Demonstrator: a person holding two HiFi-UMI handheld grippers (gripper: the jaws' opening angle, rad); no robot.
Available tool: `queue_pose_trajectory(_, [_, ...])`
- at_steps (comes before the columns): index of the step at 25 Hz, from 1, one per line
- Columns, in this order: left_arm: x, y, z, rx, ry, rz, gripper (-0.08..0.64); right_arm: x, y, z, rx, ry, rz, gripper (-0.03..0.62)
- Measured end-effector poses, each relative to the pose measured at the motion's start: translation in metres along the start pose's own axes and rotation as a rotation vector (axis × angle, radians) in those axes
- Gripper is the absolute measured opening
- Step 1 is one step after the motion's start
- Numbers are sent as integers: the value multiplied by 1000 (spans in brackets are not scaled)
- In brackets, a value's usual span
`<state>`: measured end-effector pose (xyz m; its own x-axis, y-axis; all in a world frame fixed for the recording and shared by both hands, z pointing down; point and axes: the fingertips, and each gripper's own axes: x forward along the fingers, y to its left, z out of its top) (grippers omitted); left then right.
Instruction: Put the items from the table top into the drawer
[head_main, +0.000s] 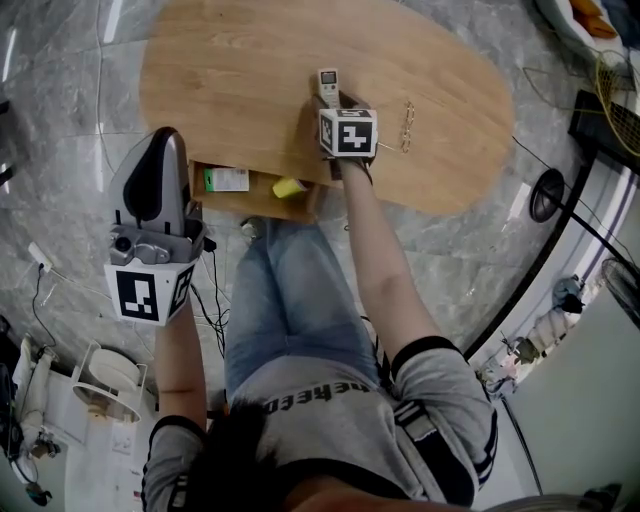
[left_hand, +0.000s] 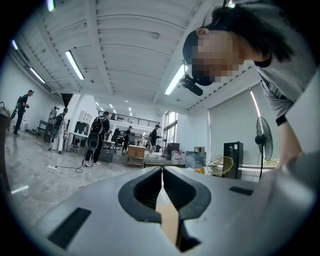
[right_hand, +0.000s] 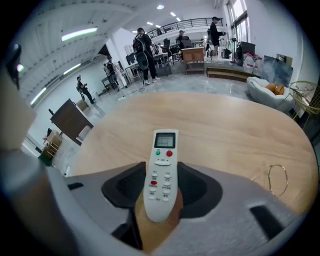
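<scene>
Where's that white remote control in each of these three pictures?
Head view: the remote control lies on the wooden table top, just past the right gripper.
Left gripper view: not in it.
Right gripper view: low centre, between that gripper's open fingers.
Shared landmark: the thin chain, right of the remote in both.

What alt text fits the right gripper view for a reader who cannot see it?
A white remote lies on a pale wooden table, between the wide-open jaws, its screen end pointing away. A thin chain lies on the table to the right. Beyond the table is a large hall with several people standing.
</scene>
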<state>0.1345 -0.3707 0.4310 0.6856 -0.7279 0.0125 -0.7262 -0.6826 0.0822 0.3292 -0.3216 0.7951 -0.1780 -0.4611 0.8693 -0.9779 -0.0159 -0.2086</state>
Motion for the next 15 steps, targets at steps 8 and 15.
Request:
queue_pose_trajectory(8, [-40,-20,9,14,-25,-37,12,-59,43,-3,61,-210,93,198])
queue_pose_trajectory(15, [-94,-33,22,16,-44,-37,12,-114,92,-11,61,-382,173,198])
